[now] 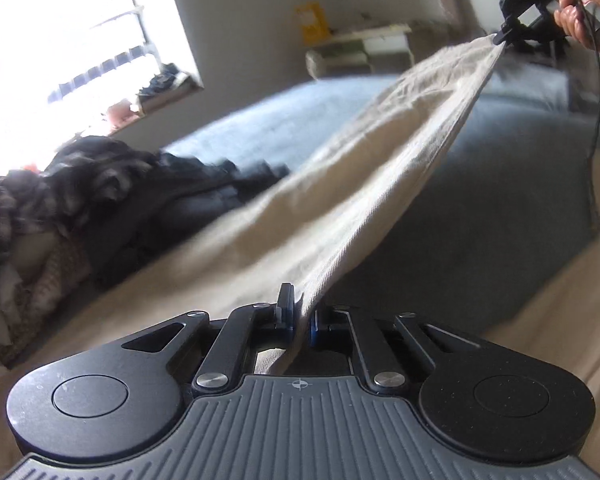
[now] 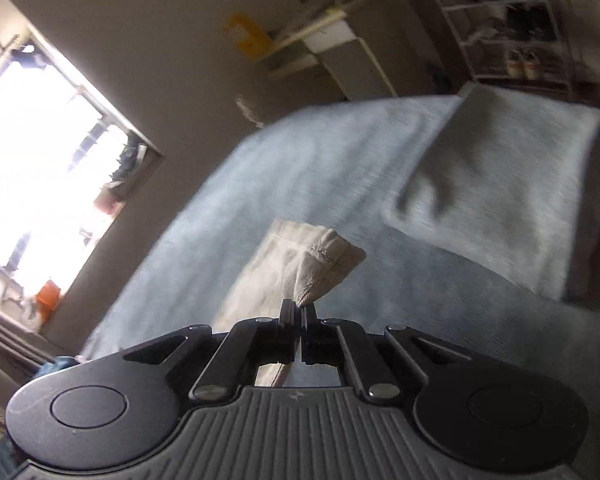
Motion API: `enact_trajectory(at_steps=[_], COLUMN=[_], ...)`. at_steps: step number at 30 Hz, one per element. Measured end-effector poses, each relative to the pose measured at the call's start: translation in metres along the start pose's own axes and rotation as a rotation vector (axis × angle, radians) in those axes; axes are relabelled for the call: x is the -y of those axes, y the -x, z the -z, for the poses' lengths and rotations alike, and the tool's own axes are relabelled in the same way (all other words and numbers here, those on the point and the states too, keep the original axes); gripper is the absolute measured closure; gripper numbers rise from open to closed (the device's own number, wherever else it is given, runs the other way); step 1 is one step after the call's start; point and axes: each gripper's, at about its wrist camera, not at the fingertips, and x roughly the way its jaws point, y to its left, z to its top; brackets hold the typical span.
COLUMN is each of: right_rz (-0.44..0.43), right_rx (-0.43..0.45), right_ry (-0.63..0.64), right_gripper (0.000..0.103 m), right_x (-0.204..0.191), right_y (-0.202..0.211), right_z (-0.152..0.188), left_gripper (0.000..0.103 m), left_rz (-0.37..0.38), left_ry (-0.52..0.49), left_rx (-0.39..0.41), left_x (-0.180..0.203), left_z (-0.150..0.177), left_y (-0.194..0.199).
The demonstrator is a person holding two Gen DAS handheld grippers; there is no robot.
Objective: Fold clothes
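Blue-grey bedding [image 1: 440,184] fills both views, and right at the bottom of the left wrist frame the left gripper [image 1: 298,316] is clamped tight on one end of a beige garment [image 1: 380,168], cloth pinched between its pads with a scrap poking back through the jaws. Same story in the right wrist view: the right gripper [image 2: 299,312] is closed hard on a hemmed, stitched corner of that fabric, which bunches just above its fingers at frame centre. So the cloth is up off the bed, stretched between the two grips! Its long axis runs from bottom centre of the left view diagonally to the upper right, where the other gripper and a person's hand [image 1: 580,8] hold the far end; the top edge looks taut, the rest sagging towards the left. This looks like the spread-out step: garment pulled straight before any fold goes in. Next move, I'd judge, calls for lowering it flat onto the open bedding with both grips held and tension even, or a corner could slip. Further back at left sits a dark pile of clothes [image 1: 112,200], a folded grey blanket [image 2: 500,184] at right in the right view, then the bright window [image 2: 40,140] and a shoe rack [image 2: 512,40] upper right.
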Motion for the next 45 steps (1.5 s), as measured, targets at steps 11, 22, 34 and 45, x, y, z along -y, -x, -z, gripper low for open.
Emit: enact_trajectory(at_steps=[11,22,34,45], right_rz=[0.242,-0.283,-0.107,-0.202], right_rx=[0.127,-0.305,-0.354,-0.472], right_ry=[0.136,0.884,0.933,0.995], right_gripper=[0.072,0.073,0.078,0.08], right_x=[0.023,-0.188,-0.261,-0.273], right_y=[0.012,-0.039,-0.149,-0.138], right_z=[-0.007,0.128,0.168,0.216], left_gripper=[0.07,0.063,0.063,0.063], left_rz=[0.078,0.238,0.245,0.3], left_ry=[0.073,0.24,0.367,0.474], left_rx=[-0.055,-0.047,-0.067,-0.039], left_x=[-0.012,-0.011,-0.025,-0.039], left_z=[-0.001,-0.002,0.007,0.003], left_y=[0.001,0.005,-0.002,-0.004])
